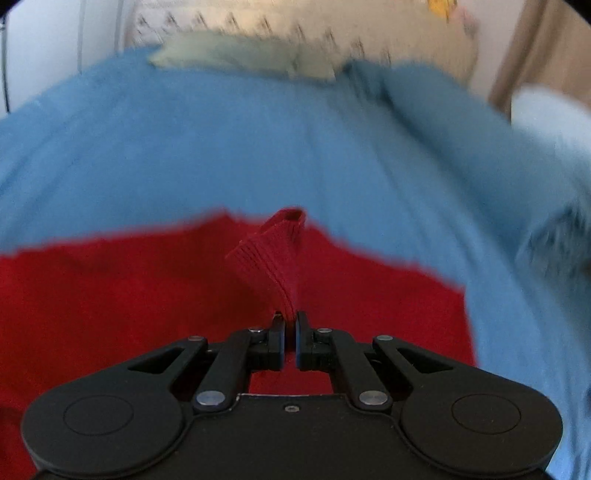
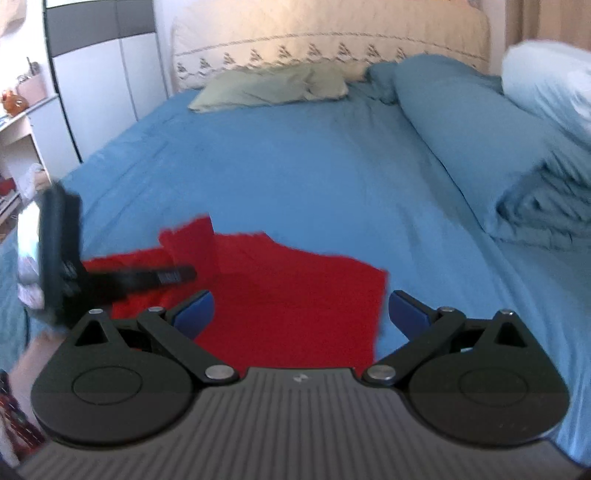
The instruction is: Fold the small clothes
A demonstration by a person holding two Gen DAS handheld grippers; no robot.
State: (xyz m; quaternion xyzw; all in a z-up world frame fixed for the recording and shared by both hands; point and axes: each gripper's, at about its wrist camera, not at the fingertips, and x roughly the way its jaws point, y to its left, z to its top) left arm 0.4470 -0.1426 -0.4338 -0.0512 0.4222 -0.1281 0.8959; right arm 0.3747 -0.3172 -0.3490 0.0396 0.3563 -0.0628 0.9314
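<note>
No writing is legible. The left tool (image 1: pixel 290 317) pinches a ribbed edge of the red garment (image 2: pixel 295 295) — it lies on the blue bed (image 2: pixel 277 166); the right tool (image 2: pixel 301 308) gapes wide above it.

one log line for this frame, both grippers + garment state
left gripper: shut on red garment ribbed edge, lifted | right gripper: open above garment | surface: blue bed

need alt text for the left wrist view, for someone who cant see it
The left tool, seen from just behind its black fingers, is shut on a ribbed edge of a red garment, pulling it up into a small peak. The rest of the garment lies spread on a blue bedsheet, with a pale green pillow and a cream headboard blurred beyond.
</note>
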